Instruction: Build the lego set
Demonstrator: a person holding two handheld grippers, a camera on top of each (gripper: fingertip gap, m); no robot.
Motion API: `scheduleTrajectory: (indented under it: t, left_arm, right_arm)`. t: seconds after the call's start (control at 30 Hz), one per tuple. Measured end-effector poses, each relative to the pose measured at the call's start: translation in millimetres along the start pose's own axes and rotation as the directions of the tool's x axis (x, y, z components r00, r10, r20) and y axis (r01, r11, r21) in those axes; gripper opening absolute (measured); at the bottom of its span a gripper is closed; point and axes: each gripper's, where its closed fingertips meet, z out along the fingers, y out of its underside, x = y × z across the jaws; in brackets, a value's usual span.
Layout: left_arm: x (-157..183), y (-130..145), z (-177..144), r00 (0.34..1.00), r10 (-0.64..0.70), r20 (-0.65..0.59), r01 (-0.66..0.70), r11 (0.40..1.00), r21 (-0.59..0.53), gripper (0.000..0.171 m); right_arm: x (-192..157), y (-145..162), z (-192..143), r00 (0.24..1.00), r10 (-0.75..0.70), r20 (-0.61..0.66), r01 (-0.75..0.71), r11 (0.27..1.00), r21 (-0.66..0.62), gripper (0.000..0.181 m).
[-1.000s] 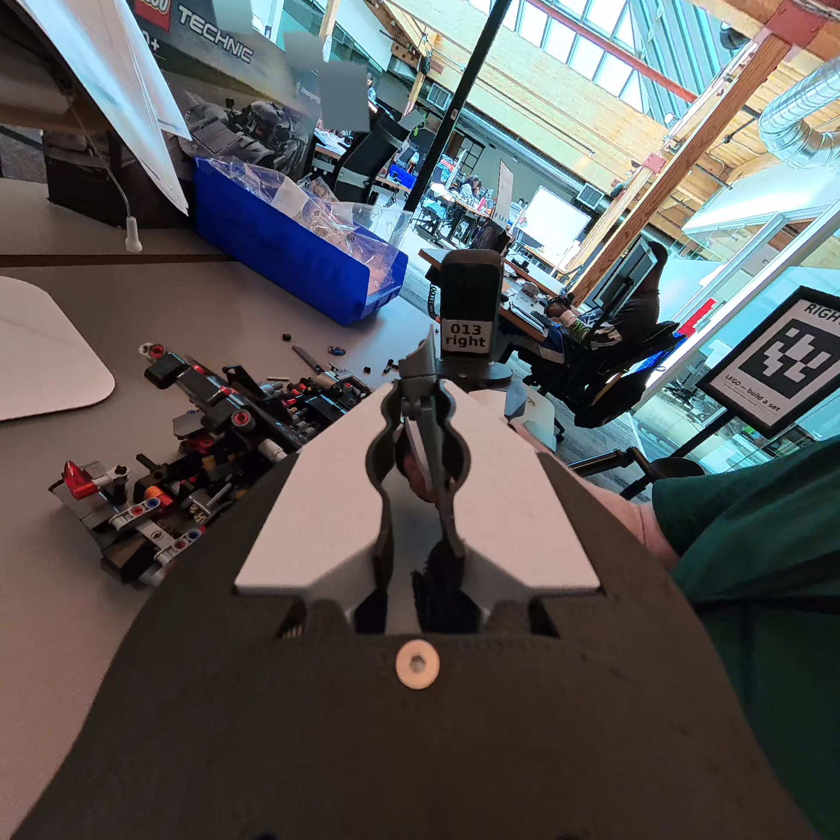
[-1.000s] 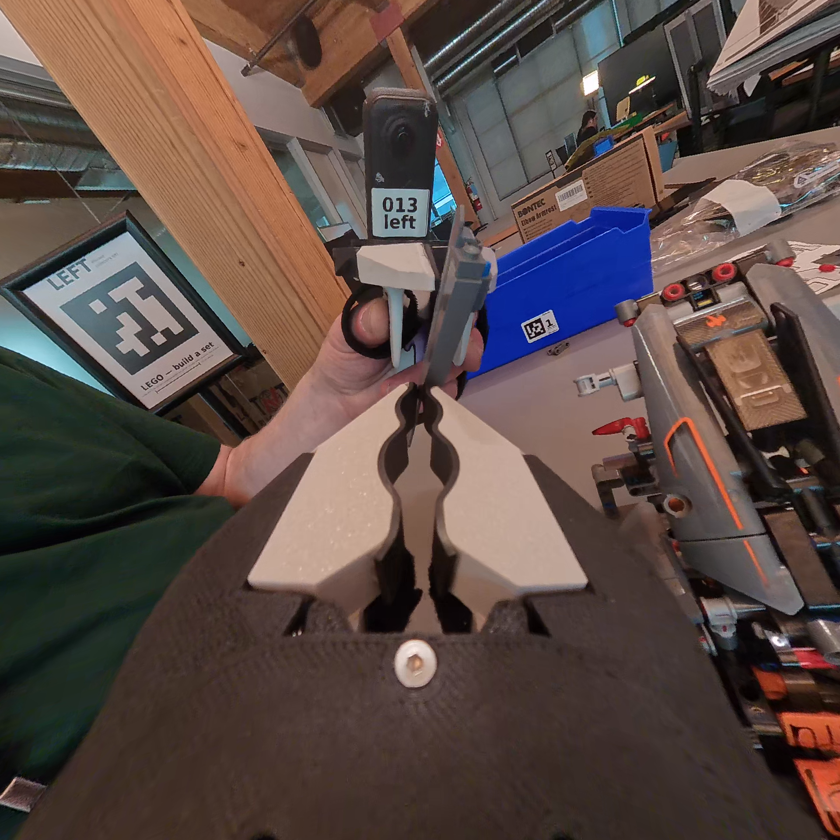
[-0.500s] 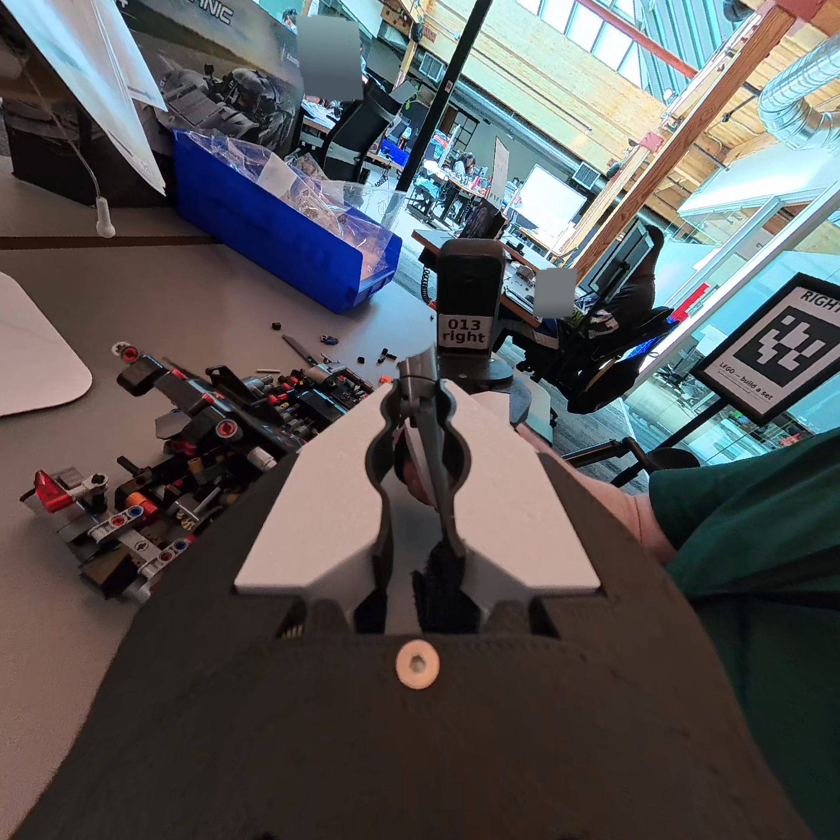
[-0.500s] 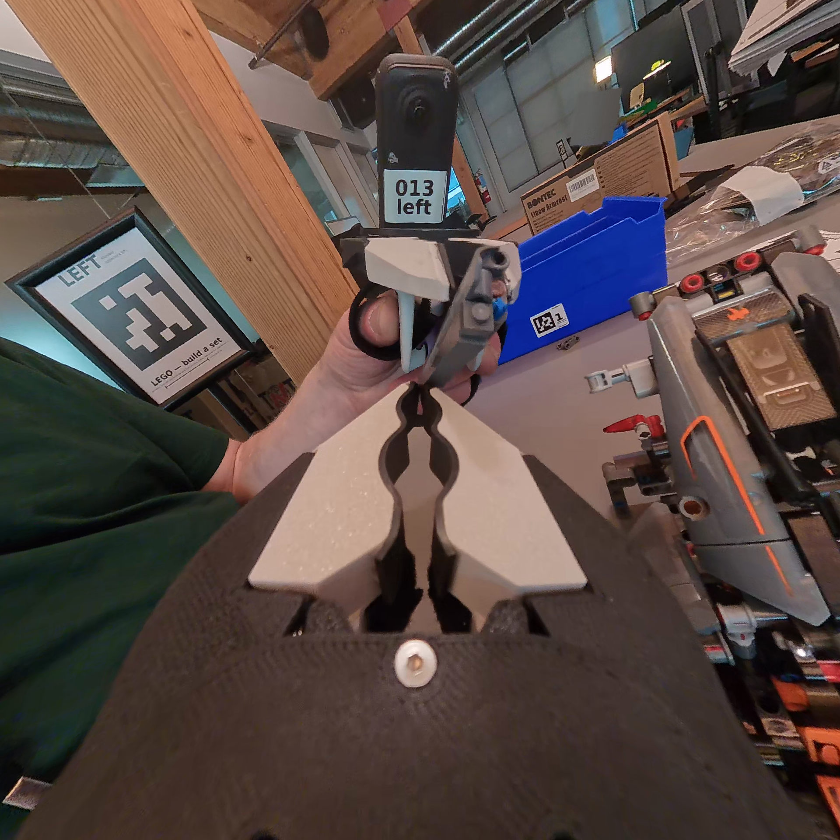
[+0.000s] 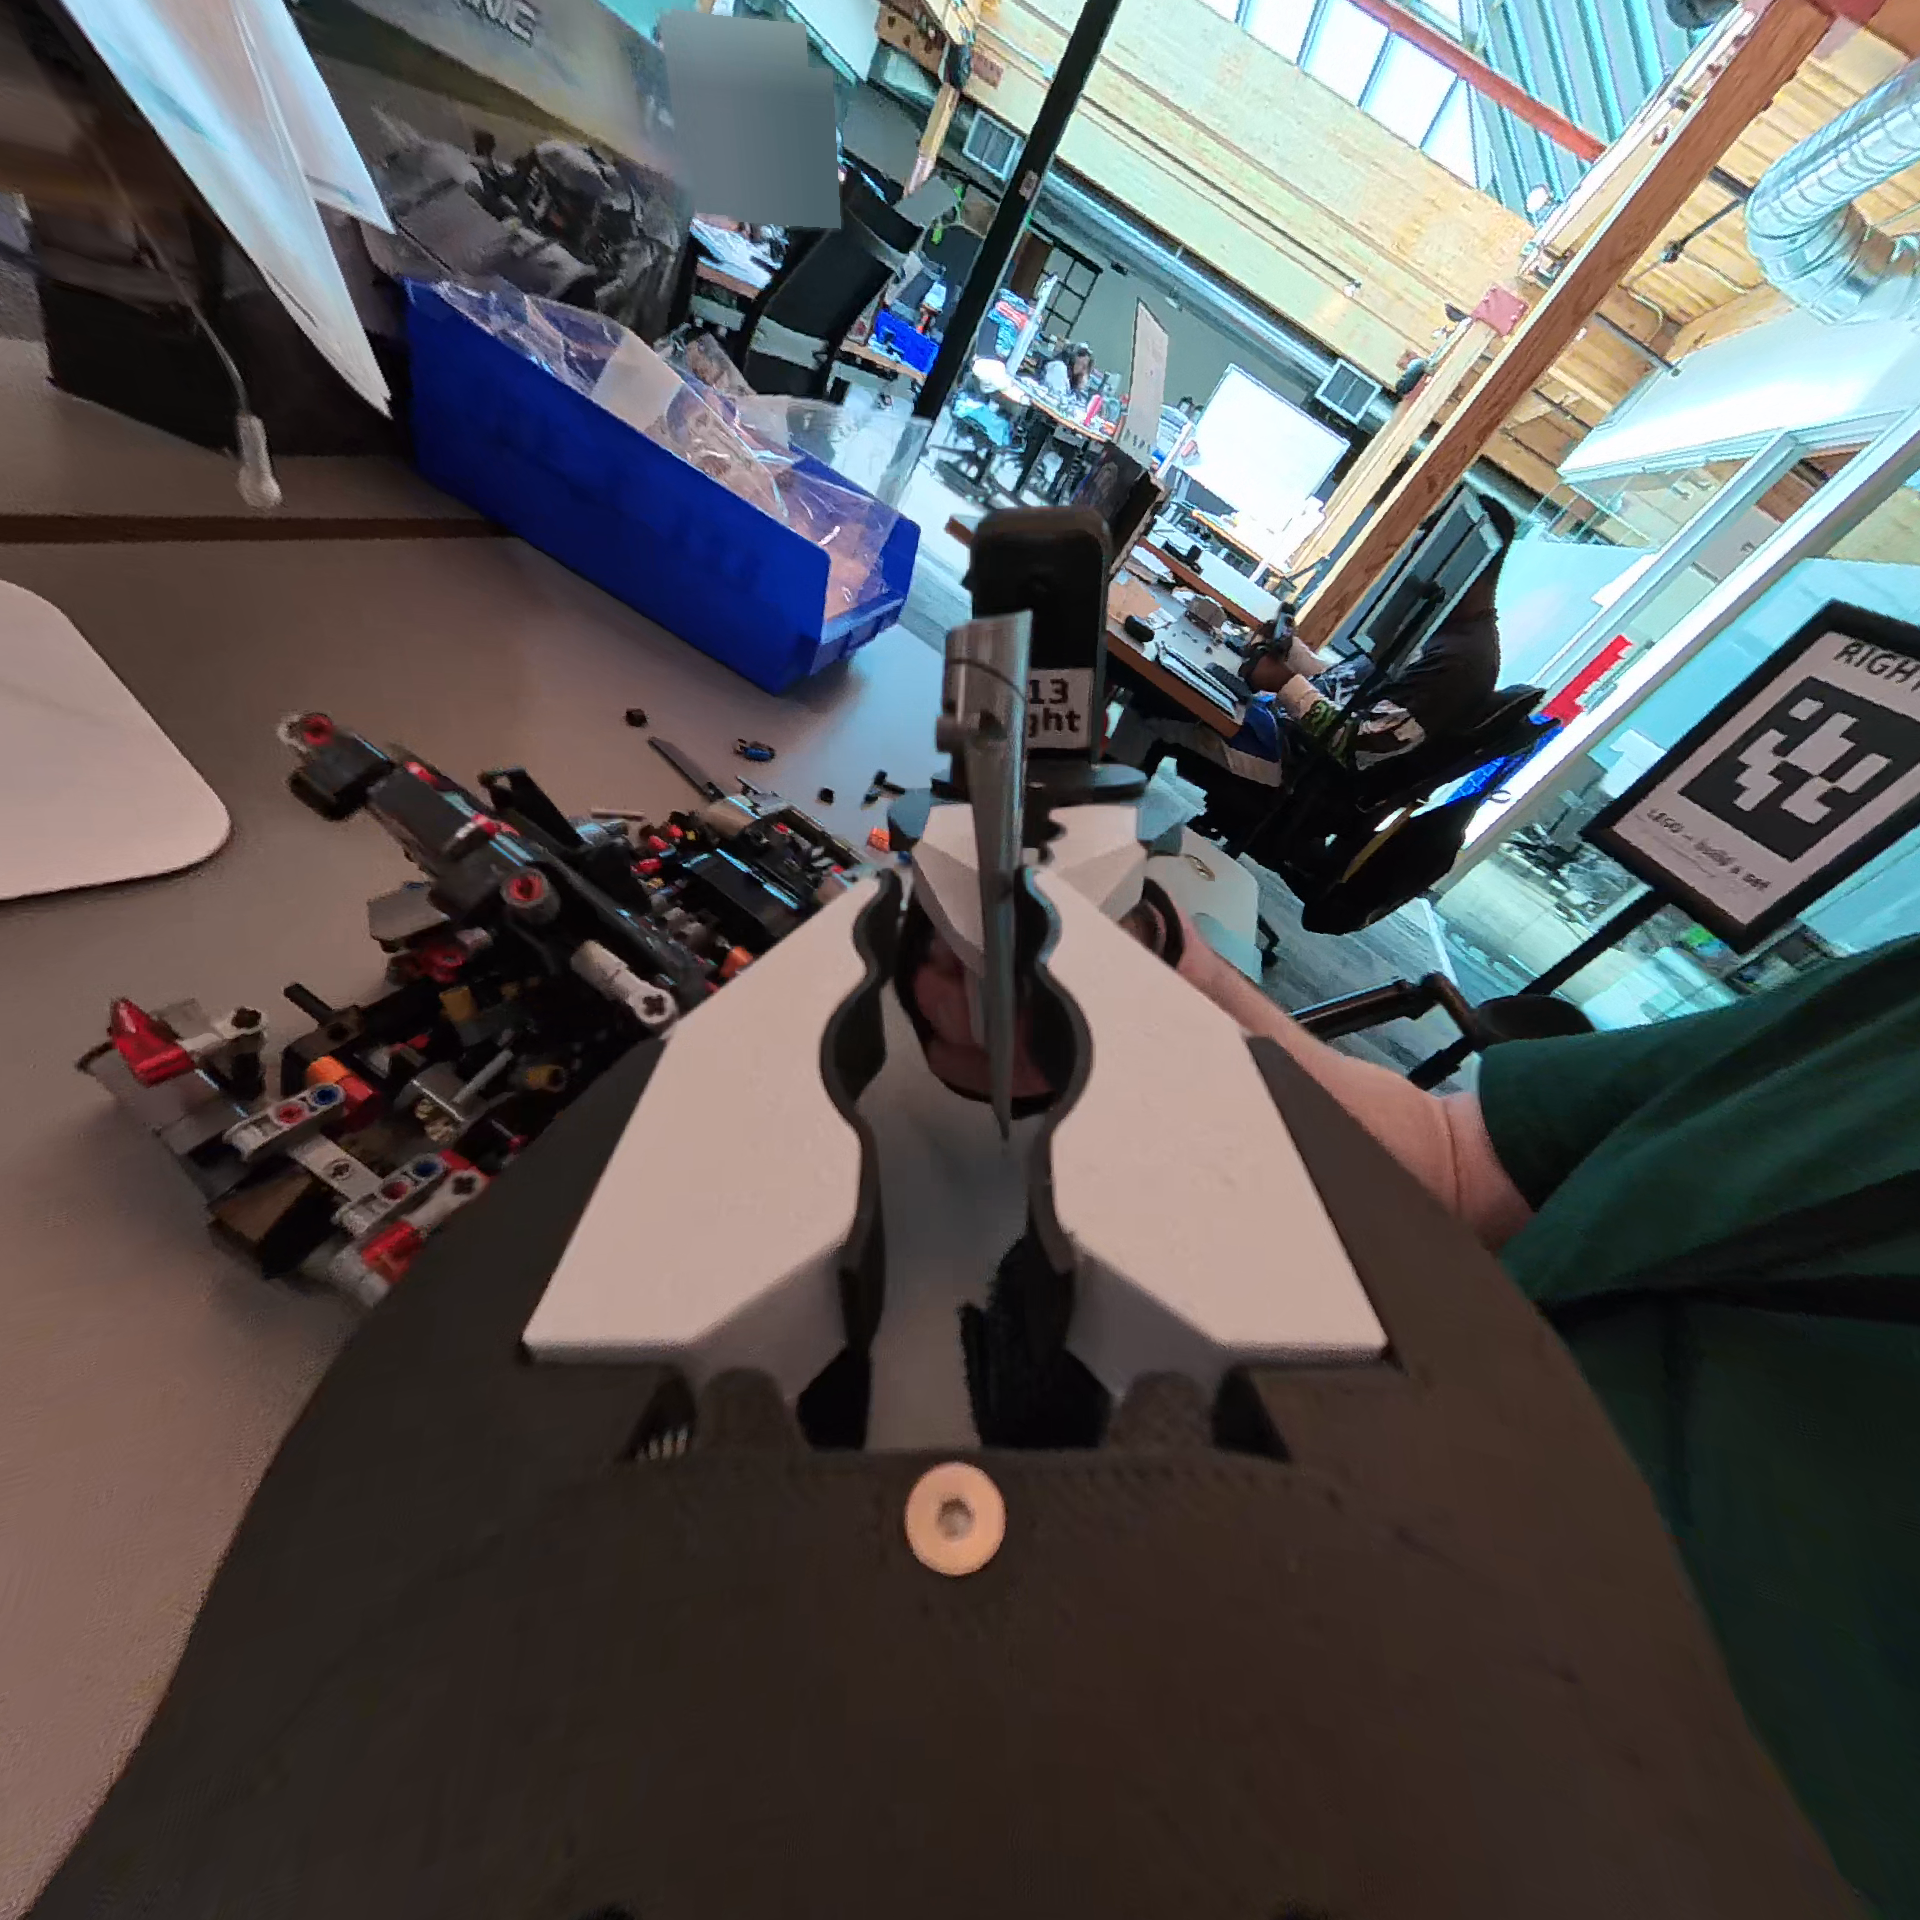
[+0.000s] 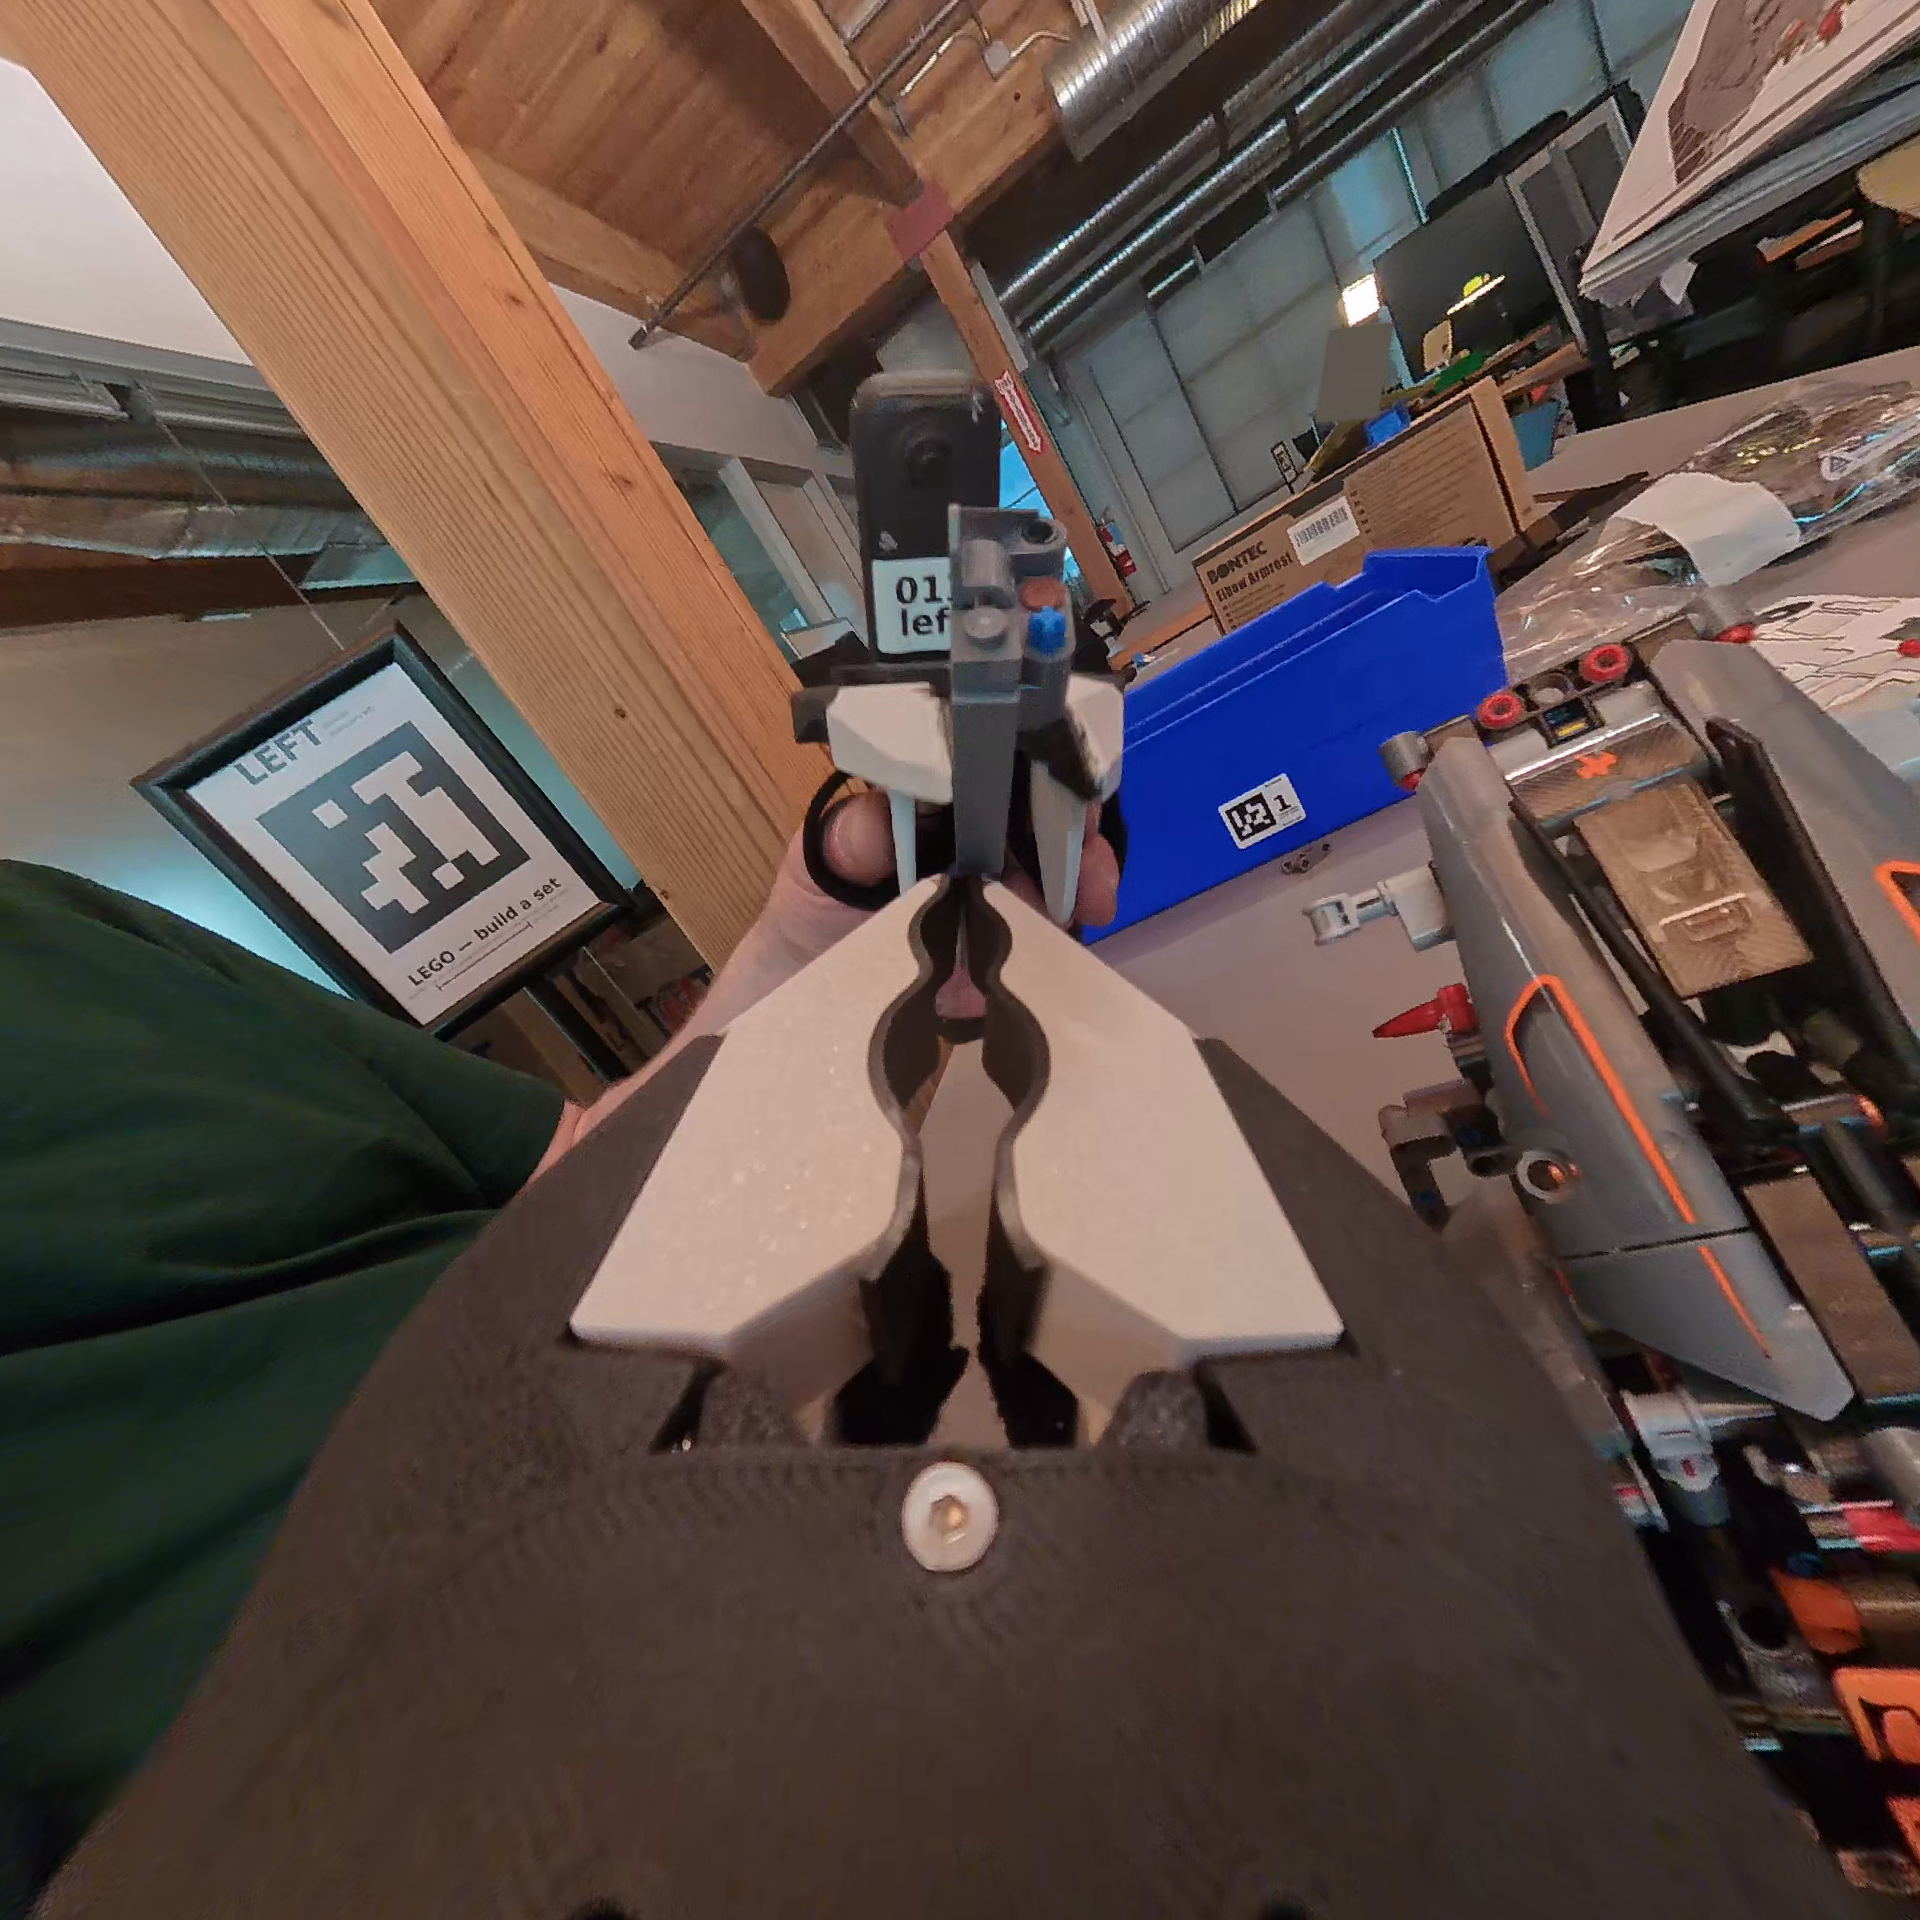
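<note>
A long grey Lego panel piece [image 5: 987, 748] with a blue pin stands upright between my two grippers, which face each other above the table edge. My right gripper [image 6: 964, 894] is shut on its lower end [image 6: 982, 769]. My left gripper [image 5: 961, 894] is open, its jaws apart on either side of the piece; its white fingers [image 6: 888, 743] show spread in the right wrist view. The partly built dark vehicle model [image 5: 520, 935] lies on the grey table [image 5: 468, 644] left of my left gripper. It shows close on the right in the right wrist view [image 6: 1621, 1039].
A blue bin [image 5: 644, 530] with plastic bags stands behind the model, seen also in the right wrist view [image 6: 1309, 707]. Small loose parts [image 5: 686, 764] lie near it. A white pad [image 5: 83, 769] lies at far left. A cardboard box [image 6: 1382, 520] stands behind the bin.
My left gripper has opened and let go of the grey piece. My right gripper now holds it alone. The piece has turned more upright.
</note>
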Motion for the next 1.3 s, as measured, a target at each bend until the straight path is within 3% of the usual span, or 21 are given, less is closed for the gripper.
scheduleTrajectory:
  t: [0.13,0.2,0.47,0.7,0.83,0.93,1.07,1.3]
  left_arm:
    - [11,11,6,0.996,-0.038,-0.084,0.036,0.999,-0.026,0.011]
    - [10,10,5,0.996,-0.034,-0.078,0.032,0.999,-0.015,0.004]
    - [4,2,0,0.999,-0.023,-0.037,0.024,0.999,0.032,0.000]
    - [0,-8,-10,0.998,-0.051,-0.028,0.054,0.992,0.114,0.000]
    - [-7,2,-13,0.996,-0.092,-0.019,0.093,0.991,0.099,0.000]
    - [-7,14,-15,0.998,-0.063,-0.016,0.063,0.998,-0.027,0.000]
    - [-19,22,-21,0.986,0.121,0.114,-0.093,0.970,-0.225,0.001]
    - [-19,23,-24,0.969,0.229,0.090,-0.171,0.889,-0.425,0.000]
  right_arm:
    - [1,-2,-2,1.000,0.009,0.002,-0.009,1.000,0.013,0.000]
    - [0,-2,-2,1.000,0.010,0.010,-0.010,1.000,0.013,0.000]
    - [5,-5,-5,0.999,-0.017,-0.047,0.018,1.000,0.014,0.004]
    - [15,-35,-33,0.986,-0.054,-0.160,0.078,0.985,0.153,0.004]
    - [22,-61,-66,0.974,-0.026,-0.225,0.097,0.945,0.312,0.004]
    - [25,-67,-76,0.973,-0.004,-0.232,0.088,0.932,0.352,0.003]
    - [28,-61,-70,0.970,-0.006,-0.243,0.085,0.945,0.316,0.006]
    - [30,-32,-43,0.974,-0.040,-0.225,0.066,0.991,0.112,0.023]
